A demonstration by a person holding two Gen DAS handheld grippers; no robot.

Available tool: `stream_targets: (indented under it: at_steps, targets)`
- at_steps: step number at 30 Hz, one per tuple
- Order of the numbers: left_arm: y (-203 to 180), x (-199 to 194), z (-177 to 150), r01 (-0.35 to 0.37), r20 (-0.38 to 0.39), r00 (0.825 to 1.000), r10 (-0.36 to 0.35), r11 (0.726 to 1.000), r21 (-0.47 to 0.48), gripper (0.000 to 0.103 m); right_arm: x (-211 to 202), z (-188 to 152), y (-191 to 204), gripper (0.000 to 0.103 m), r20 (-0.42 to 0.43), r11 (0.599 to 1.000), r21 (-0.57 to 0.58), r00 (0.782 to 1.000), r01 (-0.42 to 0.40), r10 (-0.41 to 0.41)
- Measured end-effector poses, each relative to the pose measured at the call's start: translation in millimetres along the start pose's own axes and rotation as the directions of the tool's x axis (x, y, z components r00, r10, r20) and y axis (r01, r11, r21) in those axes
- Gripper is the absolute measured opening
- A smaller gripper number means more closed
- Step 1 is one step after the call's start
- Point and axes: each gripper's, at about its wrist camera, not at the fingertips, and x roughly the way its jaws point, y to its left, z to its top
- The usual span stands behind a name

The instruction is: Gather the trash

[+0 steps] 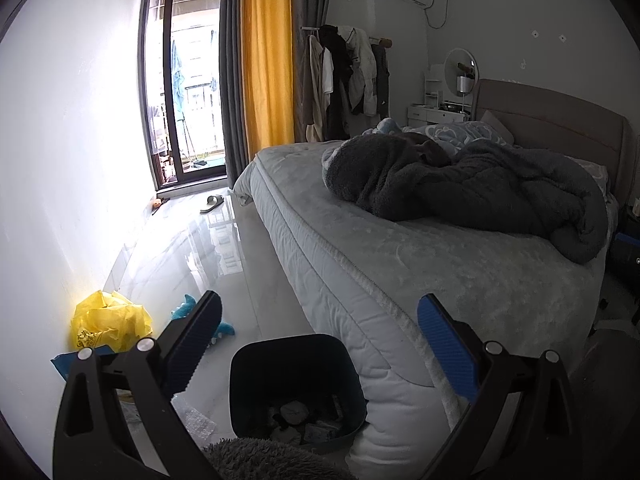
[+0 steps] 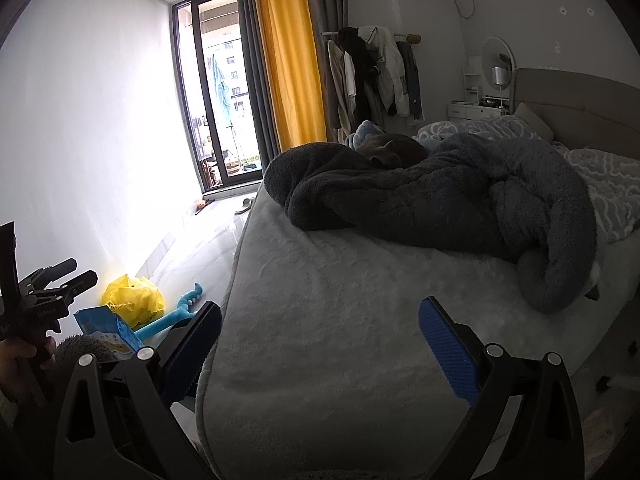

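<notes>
Trash bin (image 1: pixel 298 388) | on floor, below left tool (image 1: pixel 320 344) | both tools wide apart, empty

Dark bin (image 1: pixel 296 384): near rim cut off by grey fleece at the lower edge; contents too dim to be identified. Blue packet (image 1: pixel 72 362): largely hidden behind the left gripper's (image 1: pixel 320 350) finger in the left wrist view. Blue plush toy (image 2: pixel 176 316): lower part covered by the right gripper's (image 2: pixel 320 350) finger. Items on the white dresser (image 2: pixel 478 110): too small to be told. Hand (image 2: pixel 20 364): cut off at the left edge.
</notes>
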Motion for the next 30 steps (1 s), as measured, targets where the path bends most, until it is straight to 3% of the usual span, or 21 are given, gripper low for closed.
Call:
stream_targets:
  at_steps: [30]
  targets:
    - [0.2,-0.2,-0.4,0.002,0.001,1.000,-0.002,1.000,-0.005,0.100,1.2,-0.5,-1.0,0.100,-0.003,1.000,-0.001,1.000,0.000,0.000]
